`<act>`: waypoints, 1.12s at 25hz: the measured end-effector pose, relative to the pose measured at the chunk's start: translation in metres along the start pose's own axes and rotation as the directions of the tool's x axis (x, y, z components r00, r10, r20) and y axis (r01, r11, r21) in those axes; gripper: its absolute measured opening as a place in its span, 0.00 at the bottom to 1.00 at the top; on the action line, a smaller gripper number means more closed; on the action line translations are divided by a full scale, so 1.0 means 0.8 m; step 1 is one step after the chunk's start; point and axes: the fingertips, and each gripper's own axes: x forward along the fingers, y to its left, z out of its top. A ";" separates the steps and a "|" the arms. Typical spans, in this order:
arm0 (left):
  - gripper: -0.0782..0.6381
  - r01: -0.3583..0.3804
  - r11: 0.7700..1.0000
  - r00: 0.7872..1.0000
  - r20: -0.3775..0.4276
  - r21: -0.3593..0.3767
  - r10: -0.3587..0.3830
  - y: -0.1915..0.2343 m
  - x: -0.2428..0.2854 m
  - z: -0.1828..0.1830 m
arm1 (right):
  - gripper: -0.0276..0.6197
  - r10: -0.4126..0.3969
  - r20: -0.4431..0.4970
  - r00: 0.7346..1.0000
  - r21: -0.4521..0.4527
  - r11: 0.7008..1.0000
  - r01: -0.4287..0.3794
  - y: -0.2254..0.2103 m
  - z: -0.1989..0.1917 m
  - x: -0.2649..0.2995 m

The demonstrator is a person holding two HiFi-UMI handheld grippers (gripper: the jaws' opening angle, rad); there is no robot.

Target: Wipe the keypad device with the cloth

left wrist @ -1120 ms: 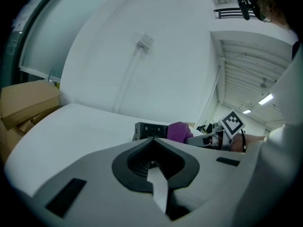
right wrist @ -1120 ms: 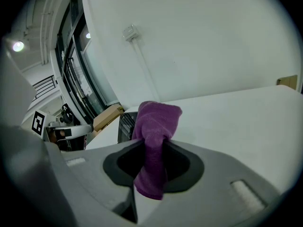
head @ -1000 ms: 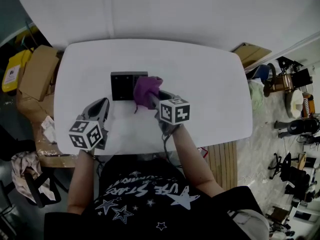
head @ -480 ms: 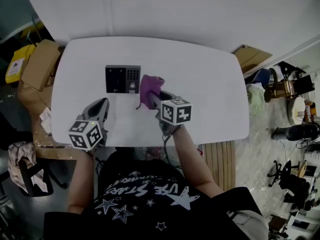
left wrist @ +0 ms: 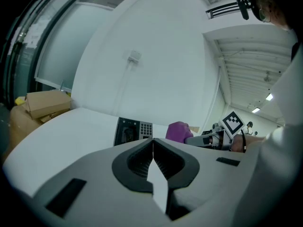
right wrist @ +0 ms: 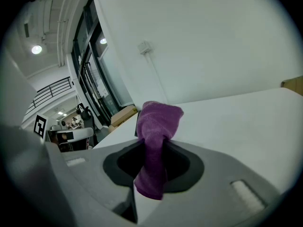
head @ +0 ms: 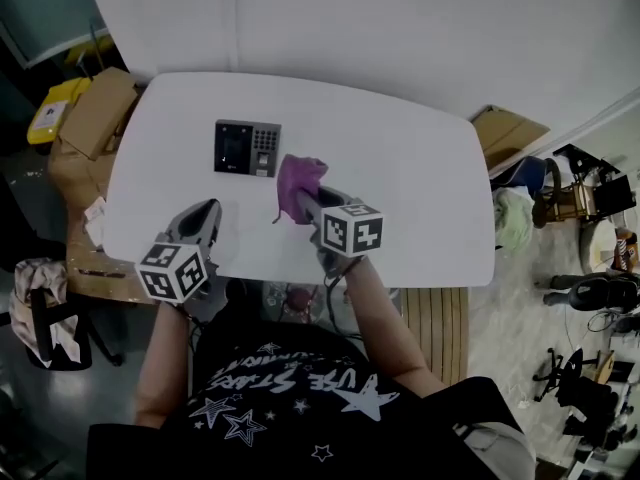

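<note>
The black keypad device [head: 247, 149] lies flat on the white table [head: 420, 168], left of centre; it also shows in the left gripper view [left wrist: 132, 132]. A purple cloth [head: 297, 185] is bunched just right of it, pinched in my right gripper [head: 303, 202], whose jaws are shut on it. In the right gripper view the cloth [right wrist: 155, 141] stands up between the jaws and hides most of the device. My left gripper [head: 203, 220] hovers near the table's front left, shut and holding nothing [left wrist: 152, 151].
Cardboard boxes [head: 95, 113] and a yellow item [head: 55, 111] sit off the table's left end. A chair with cloth [head: 40, 313] stands at lower left. A wooden panel [head: 505, 128] and floor clutter lie to the right.
The cloth, held in my right gripper, has come off the keypad device and now sits beside it to the right. The head view has shifted. My left gripper has barely moved.
</note>
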 end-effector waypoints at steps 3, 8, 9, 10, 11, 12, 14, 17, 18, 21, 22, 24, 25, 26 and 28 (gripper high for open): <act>0.12 -0.023 1.000 1.000 0.012 -0.003 0.023 -0.017 -0.015 -0.013 | 0.19 0.031 -0.006 1.000 -0.012 0.999 -0.031 0.009 -0.015 -0.015; 0.12 -0.055 0.998 0.998 0.035 -0.013 0.055 -0.054 -0.039 -0.036 | 0.19 0.078 -0.021 0.997 -0.042 0.996 -0.079 0.020 -0.040 -0.050; 0.12 -0.061 0.998 0.997 0.039 -0.016 0.061 -0.061 -0.044 -0.040 | 0.19 0.087 -0.024 0.996 -0.048 0.995 -0.088 0.022 -0.045 -0.057; 0.12 -0.067 0.998 0.997 0.044 -0.020 0.068 -0.068 -0.049 -0.045 | 0.19 0.096 -0.027 0.995 -0.053 0.994 -0.097 0.024 -0.049 -0.063; 0.12 -0.075 0.997 0.996 0.048 -0.025 0.076 -0.075 -0.054 -0.049 | 0.19 0.104 -0.032 0.994 -0.059 0.993 -0.105 0.025 -0.054 -0.070; 0.12 -0.083 0.996 0.995 0.053 -0.030 0.085 -0.081 -0.059 -0.054 | 0.19 0.111 -0.038 0.993 -0.065 0.991 -0.114 0.025 -0.059 -0.076; 0.12 -0.100 0.994 0.993 0.061 -0.040 0.103 -0.094 -0.068 -0.063 | 0.19 0.126 -0.050 0.991 -0.078 0.988 -0.130 0.026 -0.068 -0.088; 0.12 -0.120 0.992 0.990 0.073 -0.046 0.123 -0.115 -0.081 -0.076 | 0.19 0.145 -0.060 0.988 -0.097 0.984 -0.150 0.026 -0.078 -0.107; 0.12 -0.126 0.991 0.989 0.076 -0.047 0.129 -0.123 -0.085 -0.079 | 0.19 0.150 -0.062 0.987 -0.101 0.983 -0.156 0.026 -0.081 -0.114; 0.12 -0.145 0.988 0.985 0.081 -0.053 0.149 -0.143 -0.096 -0.089 | 0.19 0.168 -0.069 0.983 -0.110 0.978 -0.175 0.024 -0.088 -0.131; 0.12 -0.152 0.987 0.984 0.081 -0.054 0.156 -0.149 -0.100 -0.092 | 0.19 0.175 -0.071 0.982 -0.112 0.977 -0.182 0.024 -0.090 -0.136; 0.12 -0.165 0.985 0.982 0.080 -0.056 0.170 -0.157 -0.107 -0.095 | 0.19 0.187 -0.076 0.979 -0.114 0.974 -0.195 0.025 -0.093 -0.141; 0.12 -0.172 0.983 0.981 0.081 -0.057 0.176 -0.160 -0.111 -0.097 | 0.19 0.193 -0.079 0.978 -0.116 0.973 -0.201 0.026 -0.095 -0.143; 0.12 -0.178 0.982 0.980 0.083 -0.057 0.182 -0.162 -0.116 -0.098 | 0.19 0.199 -0.082 0.977 -0.117 0.971 -0.208 0.028 -0.097 -0.145; 0.12 -0.189 0.980 0.977 0.087 -0.056 0.194 -0.167 -0.124 -0.100 | 0.19 0.211 -0.088 0.974 -0.118 0.968 -0.220 0.032 -0.102 -0.148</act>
